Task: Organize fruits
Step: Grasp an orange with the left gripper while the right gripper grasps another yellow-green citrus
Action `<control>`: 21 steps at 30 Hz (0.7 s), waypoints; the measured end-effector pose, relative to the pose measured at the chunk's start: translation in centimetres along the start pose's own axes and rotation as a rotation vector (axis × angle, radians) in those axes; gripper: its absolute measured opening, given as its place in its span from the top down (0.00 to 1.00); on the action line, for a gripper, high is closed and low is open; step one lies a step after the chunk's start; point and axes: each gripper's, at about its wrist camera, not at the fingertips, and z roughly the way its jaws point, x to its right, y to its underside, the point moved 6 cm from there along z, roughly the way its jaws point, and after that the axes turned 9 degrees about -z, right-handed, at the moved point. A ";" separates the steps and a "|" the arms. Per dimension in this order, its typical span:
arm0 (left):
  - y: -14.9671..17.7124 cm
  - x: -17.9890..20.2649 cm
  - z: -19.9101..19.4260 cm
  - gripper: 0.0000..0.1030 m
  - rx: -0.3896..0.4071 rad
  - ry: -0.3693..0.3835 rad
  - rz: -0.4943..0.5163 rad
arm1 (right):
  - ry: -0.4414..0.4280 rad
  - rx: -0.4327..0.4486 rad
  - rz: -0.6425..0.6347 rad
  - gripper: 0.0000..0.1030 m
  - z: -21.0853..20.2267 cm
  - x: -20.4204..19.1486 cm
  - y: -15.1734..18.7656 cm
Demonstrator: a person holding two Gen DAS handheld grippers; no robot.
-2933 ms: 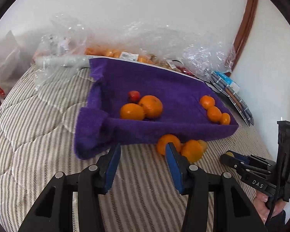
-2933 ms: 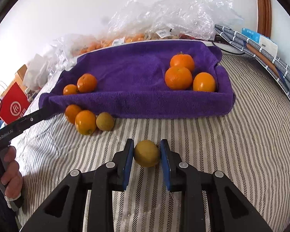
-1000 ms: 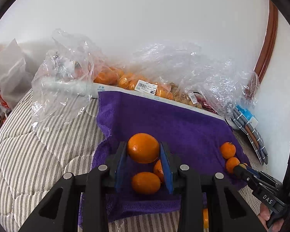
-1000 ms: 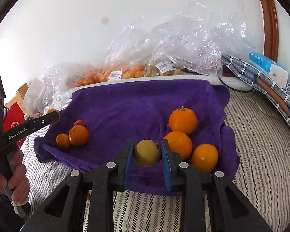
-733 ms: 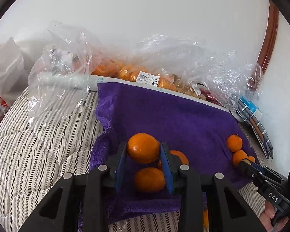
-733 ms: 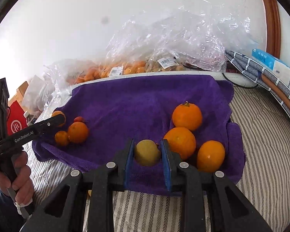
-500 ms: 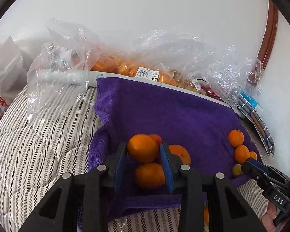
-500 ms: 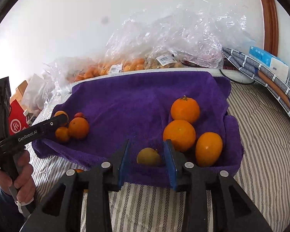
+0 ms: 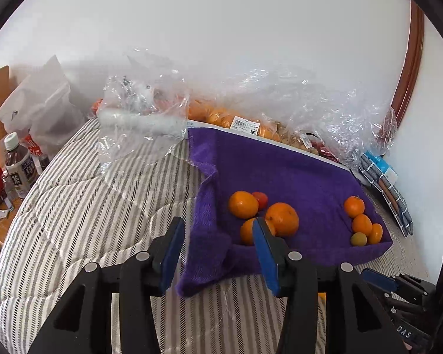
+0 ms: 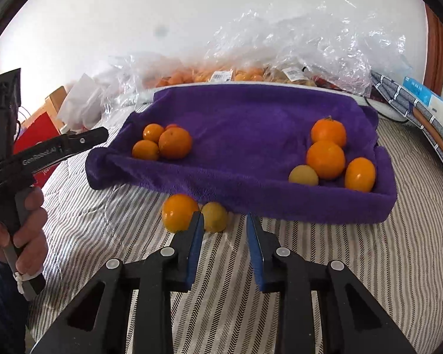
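Observation:
A purple towel-lined tray lies on the striped bed. At its left end sit three oranges and a small red fruit. Three oranges and a yellow fruit sit at its right end. On the bed in front of the tray lie an orange and a yellowish fruit. My left gripper hangs before the tray's left corner, jaws opening, nothing between them. My right gripper is over the bed just right of the two loose fruits, jaws closing on nothing.
Crinkled plastic bags with packed fruit line the wall behind the tray. Bottles and a white bag stand off the bed's left side. A folded striped cloth with a blue box lies at the right. A hand grips the left gripper's handle.
The left gripper let go of its orange among the left group, opened and drew back. The right gripper released the yellow fruit beside the right group and pulled back over the bed.

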 end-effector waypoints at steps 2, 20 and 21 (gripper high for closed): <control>0.4 -0.7 -0.7 0.56 0.003 -0.005 0.002 | -0.021 -0.014 0.007 0.72 0.6 -0.4 0.2; 2.6 -0.6 -0.3 0.56 -0.059 0.044 0.024 | 0.040 -0.015 -0.005 0.74 1.8 -1.0 -0.7; 2.9 0.0 -0.2 0.56 -0.070 0.057 0.043 | 0.045 -0.011 -0.002 0.74 1.3 -0.7 -0.6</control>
